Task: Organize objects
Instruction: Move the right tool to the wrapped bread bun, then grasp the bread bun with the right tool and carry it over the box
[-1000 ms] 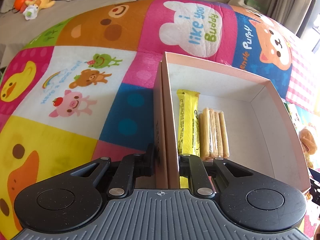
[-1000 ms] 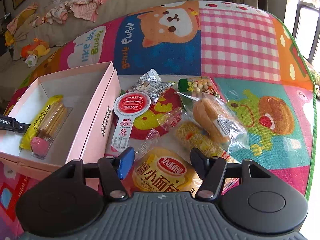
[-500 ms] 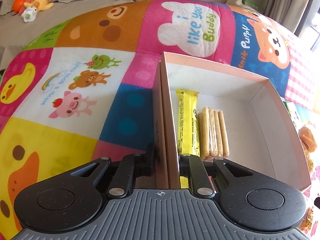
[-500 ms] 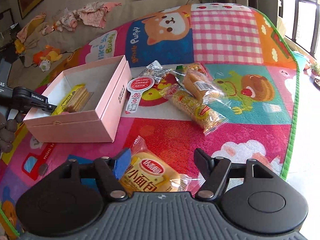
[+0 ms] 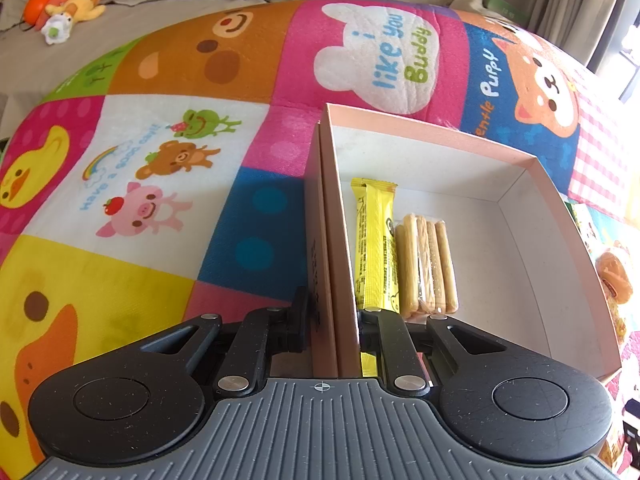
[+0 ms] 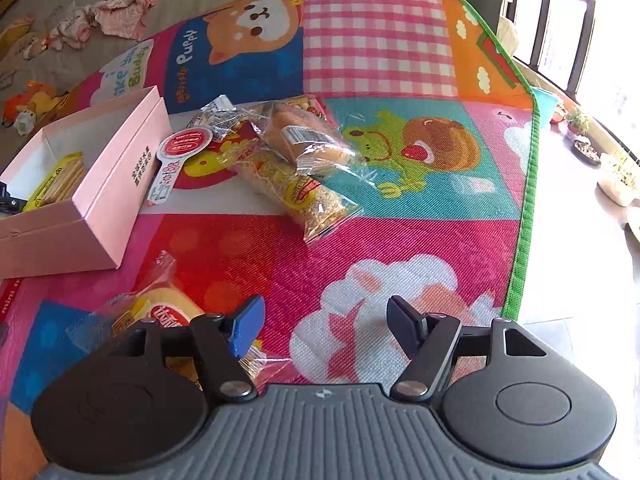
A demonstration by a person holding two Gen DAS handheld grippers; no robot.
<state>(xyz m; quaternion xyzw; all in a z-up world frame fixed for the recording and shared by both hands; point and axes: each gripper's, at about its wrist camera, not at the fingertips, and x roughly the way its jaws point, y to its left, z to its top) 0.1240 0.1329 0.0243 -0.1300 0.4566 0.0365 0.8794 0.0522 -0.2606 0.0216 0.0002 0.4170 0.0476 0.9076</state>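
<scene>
My left gripper point(image 5: 332, 312) is shut on the near side wall of the open pink box point(image 5: 532, 164), one finger outside and one inside. A yellow bar point(image 5: 376, 240) and a clear pack of biscuit sticks point(image 5: 428, 264) lie in the box. My right gripper point(image 6: 324, 320) hangs open over the play mat point(image 6: 380, 40) with nothing between its fingers. A yellow bread pack point(image 6: 160, 312) lies just left of its blue-padded finger. Further off, right of the pink box point(image 6: 120, 184), lie a bagged bun point(image 6: 308, 136), a yellow snack bag point(image 6: 296, 192), a red-and-white round tag point(image 6: 184, 144) and a silver packet point(image 6: 216, 116).
The mat's green edge point(image 6: 524, 200) runs down the right, with bare floor and potted plants point(image 6: 616, 184) beyond it. A beige cushion with plush toys point(image 5: 60, 8) and loose clothes point(image 6: 120, 16) lies behind the mat.
The right gripper has pulled back and shifted right; the bread pack, earlier between its fingers, now lies left of them. Its jaws stand slightly wider. The left gripper has not moved.
</scene>
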